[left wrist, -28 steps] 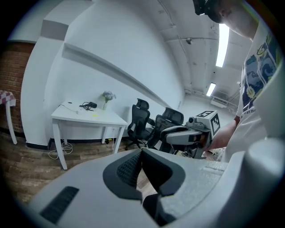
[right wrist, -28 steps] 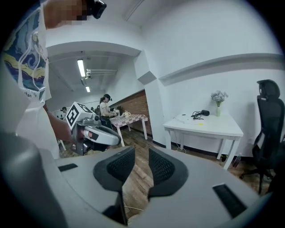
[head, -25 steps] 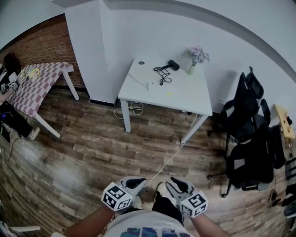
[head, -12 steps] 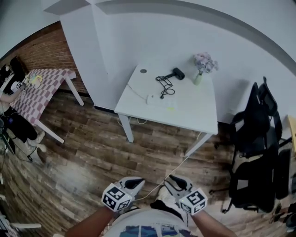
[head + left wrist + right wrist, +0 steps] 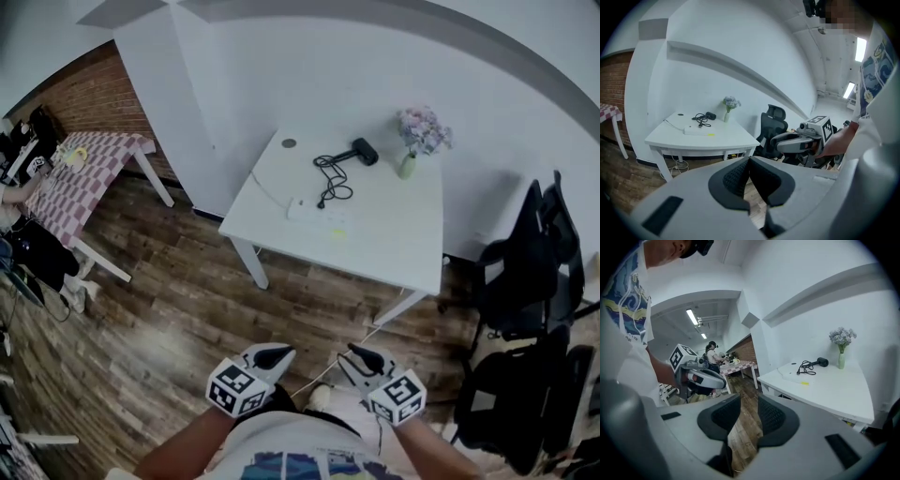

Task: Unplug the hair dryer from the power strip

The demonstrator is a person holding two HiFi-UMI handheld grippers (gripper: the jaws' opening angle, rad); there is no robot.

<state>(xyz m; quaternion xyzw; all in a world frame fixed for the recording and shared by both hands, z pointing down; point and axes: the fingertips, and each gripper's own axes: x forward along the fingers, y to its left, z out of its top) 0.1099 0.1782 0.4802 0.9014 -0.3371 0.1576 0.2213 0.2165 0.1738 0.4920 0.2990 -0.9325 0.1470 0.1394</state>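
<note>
A black hair dryer (image 5: 364, 150) lies at the back of a white table (image 5: 394, 244). Its coiled cord (image 5: 328, 173) runs to a white power strip (image 5: 314, 212) nearer the table's middle. Both grippers are held low at the person's waist, well short of the table, over the wooden floor. The left gripper (image 5: 272, 355) (image 5: 749, 161) is shut with nothing in it. My right gripper (image 5: 364, 358) (image 5: 749, 400) is open, its jaws closing slightly with only floor showing between them. The dryer (image 5: 821, 362) and strip (image 5: 794, 377) appear far ahead in the right gripper view.
A vase of flowers (image 5: 411, 159) stands beside the dryer. Black office chairs (image 5: 525, 262) crowd the table's right side. A checkered table (image 5: 89, 169) with a seated person stands far left, and a white pillar (image 5: 169, 94) rises behind. A white cable (image 5: 370, 330) crosses the floor.
The white table has drawn nearer and larger in the head view as the person walks toward it. Both grippers stay low at the waist.
</note>
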